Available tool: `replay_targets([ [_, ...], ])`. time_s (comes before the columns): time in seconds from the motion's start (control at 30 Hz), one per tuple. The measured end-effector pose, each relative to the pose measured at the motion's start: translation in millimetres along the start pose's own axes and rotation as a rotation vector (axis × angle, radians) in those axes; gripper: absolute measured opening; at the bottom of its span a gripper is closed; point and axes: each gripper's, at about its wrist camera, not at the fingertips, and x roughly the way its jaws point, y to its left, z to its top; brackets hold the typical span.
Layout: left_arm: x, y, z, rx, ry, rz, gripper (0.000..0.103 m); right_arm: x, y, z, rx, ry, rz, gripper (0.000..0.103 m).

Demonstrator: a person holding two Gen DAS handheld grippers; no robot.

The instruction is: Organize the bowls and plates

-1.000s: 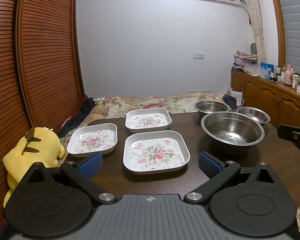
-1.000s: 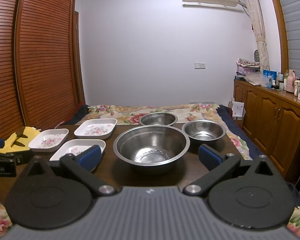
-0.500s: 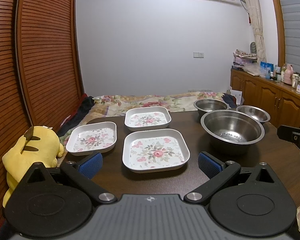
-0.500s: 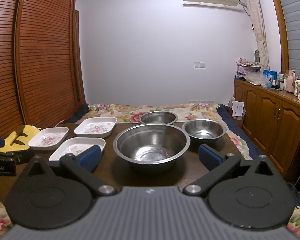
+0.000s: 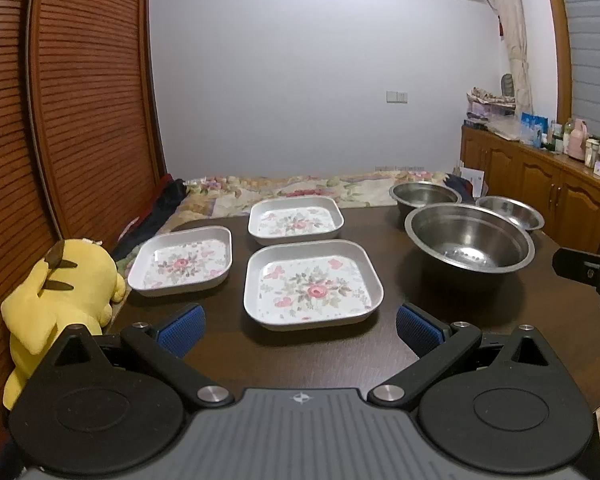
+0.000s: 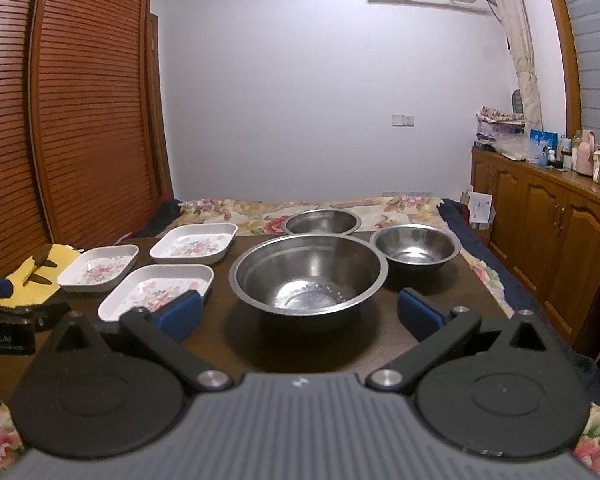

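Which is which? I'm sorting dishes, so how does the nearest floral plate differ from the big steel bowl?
The plate is square, shallow, white with pink flowers; the bowl is round, deep, bare metal. The plate sits left, the bowl right. Both stand upright, empty, on the table.

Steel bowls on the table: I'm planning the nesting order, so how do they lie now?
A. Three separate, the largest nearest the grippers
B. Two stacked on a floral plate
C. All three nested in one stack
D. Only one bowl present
A: the large bowl stands nearest, with two smaller bowls separate behind it, none nested.
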Motion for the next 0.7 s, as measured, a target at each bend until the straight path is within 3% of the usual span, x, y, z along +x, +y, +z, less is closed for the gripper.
replay_targets([
  [0.3,26.7,5.8,-13.0,-0.013,0.092,-0.030,0.103,20.6,9.5,-6.8,-0.010,0.034,0.058,0.103],
  [0.7,44.1,19.6,-4.2,-0.024,0.126,-0.050,0.103,49.2,27.7,3.0,-0.068,0.032,0.105,0.103],
])
